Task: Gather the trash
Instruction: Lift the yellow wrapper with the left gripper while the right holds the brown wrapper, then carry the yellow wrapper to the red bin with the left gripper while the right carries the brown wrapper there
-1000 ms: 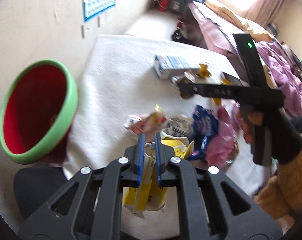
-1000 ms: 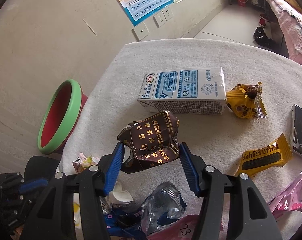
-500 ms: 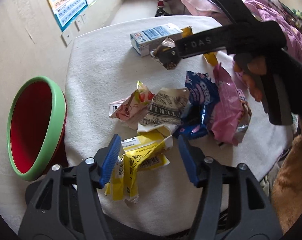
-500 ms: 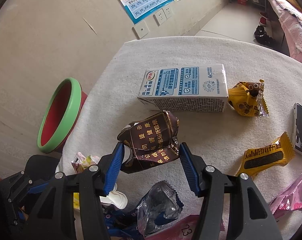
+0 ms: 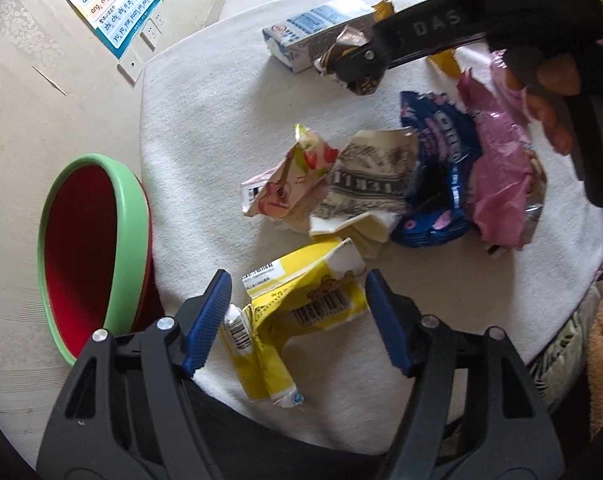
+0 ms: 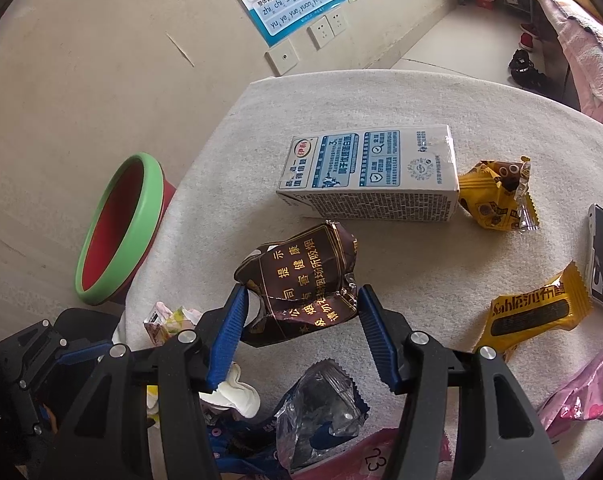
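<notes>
— At the tabletop's near edge?
— Left gripper (image 5: 297, 316) jaws, just opening, straddle the yellow wrapper (image 5: 301, 304), released.
— Right gripper (image 6: 301, 328)?
— Clenched on the brown packet (image 6: 301, 284), mid-table, near the milk carton (image 6: 373, 172).

The right gripper (image 6: 301, 330) has its blue pads clamped on a crumpled dark brown packet with gold lettering (image 6: 301, 284), held above the white cloth-covered bench (image 6: 401, 104). Beyond it a white and blue milk carton (image 6: 371, 172) lies on its side, touching a crumpled yellow snack wrapper (image 6: 497, 194). A second yellow wrapper (image 6: 535, 312) lies further right. A red bin with a green rim (image 6: 119, 228) stands beside the bench, left.
</notes>
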`<state>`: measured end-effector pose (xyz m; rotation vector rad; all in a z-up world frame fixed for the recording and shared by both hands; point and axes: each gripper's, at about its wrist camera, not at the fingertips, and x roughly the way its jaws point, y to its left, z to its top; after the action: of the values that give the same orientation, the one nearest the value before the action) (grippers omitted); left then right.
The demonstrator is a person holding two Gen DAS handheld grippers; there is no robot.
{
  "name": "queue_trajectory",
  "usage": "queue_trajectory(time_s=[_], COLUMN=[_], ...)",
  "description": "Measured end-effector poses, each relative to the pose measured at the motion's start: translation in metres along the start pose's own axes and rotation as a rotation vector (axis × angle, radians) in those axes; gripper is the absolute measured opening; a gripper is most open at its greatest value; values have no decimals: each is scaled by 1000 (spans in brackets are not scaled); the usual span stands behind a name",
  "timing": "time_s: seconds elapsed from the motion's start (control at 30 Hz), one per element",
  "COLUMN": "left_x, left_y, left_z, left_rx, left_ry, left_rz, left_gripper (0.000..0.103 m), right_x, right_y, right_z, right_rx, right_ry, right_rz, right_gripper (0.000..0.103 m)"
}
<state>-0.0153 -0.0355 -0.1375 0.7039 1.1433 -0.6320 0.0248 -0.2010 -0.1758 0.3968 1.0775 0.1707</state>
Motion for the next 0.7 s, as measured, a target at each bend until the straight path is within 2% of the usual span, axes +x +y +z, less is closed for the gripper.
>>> queue_trajectory(time_s=[0.17, 0.5, 0.7], left_x=[13, -5, -27], left_y=[2, 19, 40], left_z=[-2, -14, -19], left_rx=[-15, -156, -336], left_ry=[37, -31, -133], left_rz=[-16, -103, -152], left_gripper=[63, 58, 58], right_x=[0, 1, -2], right_y=[-1, -1, 0], right_z=[1, 1, 0], right_rx=[2, 5, 1], right_ry=[1, 2, -16], right_rz=[2, 3, -1], right_gripper=[56, 56, 55])
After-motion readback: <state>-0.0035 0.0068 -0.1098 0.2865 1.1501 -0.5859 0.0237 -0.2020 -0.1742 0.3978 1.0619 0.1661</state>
